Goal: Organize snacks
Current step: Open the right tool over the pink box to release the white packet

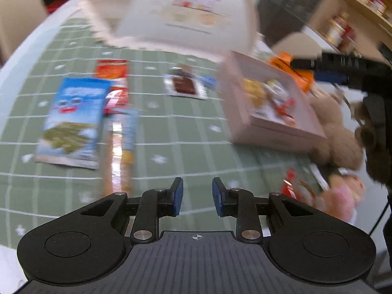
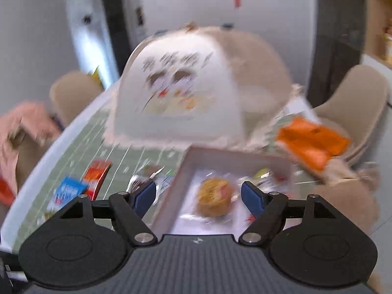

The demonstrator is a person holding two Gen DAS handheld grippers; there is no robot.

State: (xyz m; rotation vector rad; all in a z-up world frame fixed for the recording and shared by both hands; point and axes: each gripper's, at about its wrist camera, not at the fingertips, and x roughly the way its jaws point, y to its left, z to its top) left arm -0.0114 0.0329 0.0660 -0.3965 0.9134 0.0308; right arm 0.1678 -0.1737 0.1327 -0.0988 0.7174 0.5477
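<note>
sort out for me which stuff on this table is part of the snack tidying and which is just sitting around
Part of the job:
- shallow pink box already holding wrapped snacks
- blue flat snack packet
- red flat snack packet
- long orange stick packet
- small brown packet

Just lying about:
- white domed mesh food cover
- brown plush toy
- beige chair

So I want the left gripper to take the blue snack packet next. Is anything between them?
Nothing visible. The left gripper is empty, its jaws slightly apart, above bare green tablecloth. The blue snack packet lies flat, ahead and to the left, its top uncovered. A long stick snack lies along its right side.
</note>
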